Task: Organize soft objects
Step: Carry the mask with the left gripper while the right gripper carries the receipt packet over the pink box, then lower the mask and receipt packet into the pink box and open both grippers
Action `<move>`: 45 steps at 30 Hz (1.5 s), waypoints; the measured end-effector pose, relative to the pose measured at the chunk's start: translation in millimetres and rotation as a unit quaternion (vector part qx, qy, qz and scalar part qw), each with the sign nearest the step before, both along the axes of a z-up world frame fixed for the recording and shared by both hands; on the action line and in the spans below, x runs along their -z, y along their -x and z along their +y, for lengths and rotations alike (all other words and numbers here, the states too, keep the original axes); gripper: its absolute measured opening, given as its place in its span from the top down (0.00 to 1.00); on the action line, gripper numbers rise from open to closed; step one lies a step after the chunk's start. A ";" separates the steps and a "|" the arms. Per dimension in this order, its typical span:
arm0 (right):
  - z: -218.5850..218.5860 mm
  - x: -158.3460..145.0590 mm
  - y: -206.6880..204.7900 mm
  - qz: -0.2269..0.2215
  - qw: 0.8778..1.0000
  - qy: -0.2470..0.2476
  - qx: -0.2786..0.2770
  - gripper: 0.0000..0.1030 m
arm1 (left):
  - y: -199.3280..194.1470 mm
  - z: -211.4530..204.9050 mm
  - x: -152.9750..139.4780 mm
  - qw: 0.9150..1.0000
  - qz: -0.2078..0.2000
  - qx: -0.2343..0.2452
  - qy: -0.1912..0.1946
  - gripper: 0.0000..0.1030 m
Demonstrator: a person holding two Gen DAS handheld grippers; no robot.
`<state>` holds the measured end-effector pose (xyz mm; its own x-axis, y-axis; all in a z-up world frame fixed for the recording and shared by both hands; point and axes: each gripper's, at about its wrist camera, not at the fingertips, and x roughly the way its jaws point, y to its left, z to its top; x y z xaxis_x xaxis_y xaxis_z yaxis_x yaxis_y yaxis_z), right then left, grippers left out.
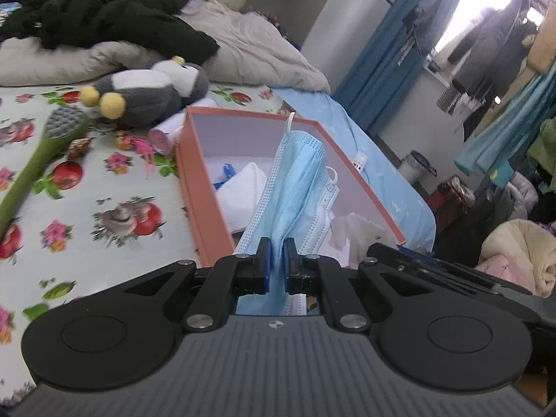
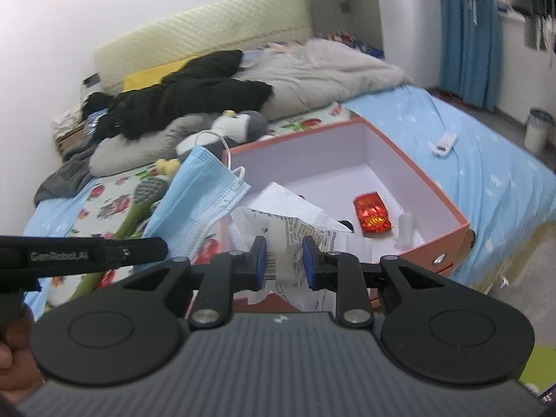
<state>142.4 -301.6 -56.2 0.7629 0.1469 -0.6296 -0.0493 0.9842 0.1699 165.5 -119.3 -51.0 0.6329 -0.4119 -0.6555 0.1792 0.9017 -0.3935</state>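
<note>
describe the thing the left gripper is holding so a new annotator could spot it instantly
Start at the open orange cardboard box on the flower-print bedsheet. Hanging over the box's near end, pinched between the left gripper fingers, is a pale blue pleated disposable face mask. Its white elastic ear loops set it apart from the white folded cloth lying inside the box.

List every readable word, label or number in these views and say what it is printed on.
"GenRobot.AI": blurred, on the black bar of the left gripper.
Small logo, no letters: on the grey gripper housing.
Printed lines and barcode on the crumpled wrapper between the right gripper fingers: too small and blurred to read.
</note>
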 end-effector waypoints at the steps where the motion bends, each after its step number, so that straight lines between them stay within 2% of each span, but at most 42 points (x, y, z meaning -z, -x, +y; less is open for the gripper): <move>1: -5.0 4.4 -7.6 0.004 1.000 -0.003 0.005 0.74 | -10.6 -4.4 2.3 1.000 0.004 0.005 -0.002 0.92; 10: -42.9 20.9 -64.5 0.024 0.999 -0.004 0.034 0.74 | -103.4 -47.2 17.4 0.999 0.028 0.029 0.002 0.92; 19: -65.9 52.1 -124.9 0.062 0.998 -0.013 0.029 0.73 | -190.1 -81.1 45.4 0.997 0.060 0.042 -0.011 0.92; 25: -68.9 73.5 -155.5 0.081 0.996 -0.016 0.028 0.73 | -233.0 -90.8 73.9 0.994 0.092 0.056 -0.015 0.92; 31: -73.7 92.4 -178.9 0.097 0.995 -0.021 0.031 0.71 | -259.2 -95.6 94.8 0.992 0.108 0.060 -0.029 0.91; 32: -74.6 95.0 -182.5 0.102 0.994 -0.021 0.031 0.71 | -262.7 -96.7 98.0 0.991 0.111 0.061 -0.036 0.89; 33: -74.4 97.2 -185.0 0.107 0.994 -0.019 0.033 0.70 | -264.4 -97.3 100.3 0.990 0.116 0.062 -0.041 0.80; 34: -74.2 99.7 -187.8 0.111 0.993 -0.019 0.032 0.64 | -266.0 -97.7 102.7 0.990 0.121 0.066 -0.040 0.73; 35: -72.8 101.5 -189.2 0.115 0.993 -0.018 0.029 0.57 | -266.7 -97.9 104.3 0.989 0.124 0.068 -0.040 0.58; 36: -71.5 102.5 -190.4 0.117 0.993 -0.019 0.026 0.54 | -266.1 -97.2 104.7 0.990 0.120 0.067 -0.041 0.54; 40: -66.1 100.3 -188.2 0.121 0.992 -0.020 0.028 0.52 | -257.5 -93.1 98.8 0.991 0.108 0.065 -0.046 0.54; 45: -62.1 83.9 -174.2 0.105 0.994 -0.020 0.030 0.52 | -240.4 -82.4 77.0 0.994 0.084 0.059 -0.046 0.54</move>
<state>316.6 -363.7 -140.2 0.6230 0.1328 -0.7709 0.0501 0.9767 0.2087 405.9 -201.7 -128.0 0.4616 -0.4104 -0.7865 0.2250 0.9117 -0.3437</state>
